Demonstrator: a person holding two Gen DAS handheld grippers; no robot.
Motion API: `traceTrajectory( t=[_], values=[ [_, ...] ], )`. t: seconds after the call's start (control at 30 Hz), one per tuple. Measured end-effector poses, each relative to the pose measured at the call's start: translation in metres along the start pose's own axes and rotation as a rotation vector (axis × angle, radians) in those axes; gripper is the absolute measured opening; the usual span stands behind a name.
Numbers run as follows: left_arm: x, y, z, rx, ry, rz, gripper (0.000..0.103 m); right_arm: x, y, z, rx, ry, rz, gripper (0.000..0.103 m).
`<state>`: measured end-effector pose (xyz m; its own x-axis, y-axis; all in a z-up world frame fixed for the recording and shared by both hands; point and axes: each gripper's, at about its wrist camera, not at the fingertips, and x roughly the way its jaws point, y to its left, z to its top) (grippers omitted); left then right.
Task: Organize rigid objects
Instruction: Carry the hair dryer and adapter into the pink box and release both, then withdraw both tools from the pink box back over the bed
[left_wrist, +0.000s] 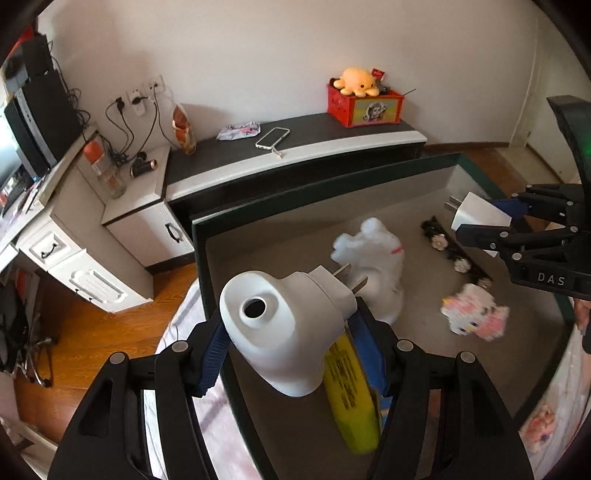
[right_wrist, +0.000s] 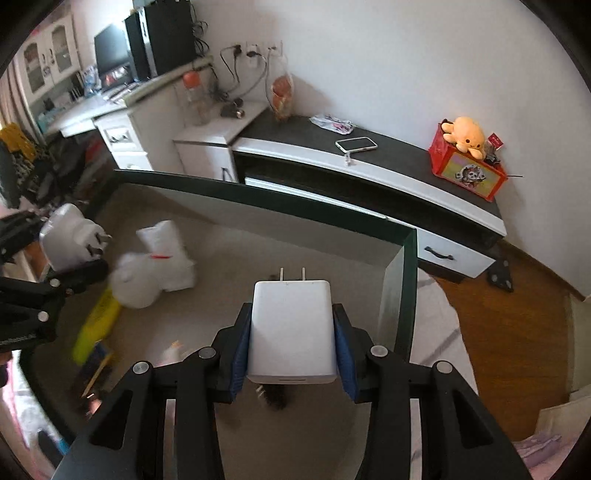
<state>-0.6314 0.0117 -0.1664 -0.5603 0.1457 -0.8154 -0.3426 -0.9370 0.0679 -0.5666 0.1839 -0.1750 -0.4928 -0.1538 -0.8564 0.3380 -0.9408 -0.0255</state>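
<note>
My left gripper (left_wrist: 291, 332) is shut on a rounded white plug-in device (left_wrist: 284, 325) with two prongs, held above the near left of a grey-lined box (left_wrist: 258, 236). It also shows in the right wrist view (right_wrist: 70, 240). My right gripper (right_wrist: 291, 339) is shut on a flat white charger (right_wrist: 291, 328), prongs forward, above the box's right side; it also shows in the left wrist view (left_wrist: 476, 214). In the box lie a white plush (left_wrist: 373, 258), a yellow pack (left_wrist: 351, 391), a pink-and-white brick figure (left_wrist: 476, 314) and a black strip with flowers (left_wrist: 450, 247).
Behind the box stands a black-and-white low cabinet (right_wrist: 369, 173) with a phone (right_wrist: 356, 144), a crumpled wrapper (right_wrist: 332, 123) and a red box with an orange plush octopus (right_wrist: 467, 162). A white desk unit (left_wrist: 74, 240) stands left. Wooden floor (right_wrist: 509, 325) lies around.
</note>
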Motion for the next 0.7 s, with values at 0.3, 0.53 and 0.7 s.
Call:
traceTrajectory(
  t=[0.3,0.53,0.7],
  values=[
    [0.013,-0.007,0.011,0.032,0.009,0.050,0.065,0.013,-0.006,0.012,-0.012,0.051,-0.071,0.042],
    [-0.015,-0.007,0.005,0.002,-0.038,0.035,0.081,-0.017,-0.010,0.012,0.039,-0.053,-0.044,0.042],
    [-0.057,-0.015,-0.008,0.008,-0.110,0.045,0.094,-0.056,-0.002,0.001,0.039,-0.134,-0.040,0.065]
  ],
)
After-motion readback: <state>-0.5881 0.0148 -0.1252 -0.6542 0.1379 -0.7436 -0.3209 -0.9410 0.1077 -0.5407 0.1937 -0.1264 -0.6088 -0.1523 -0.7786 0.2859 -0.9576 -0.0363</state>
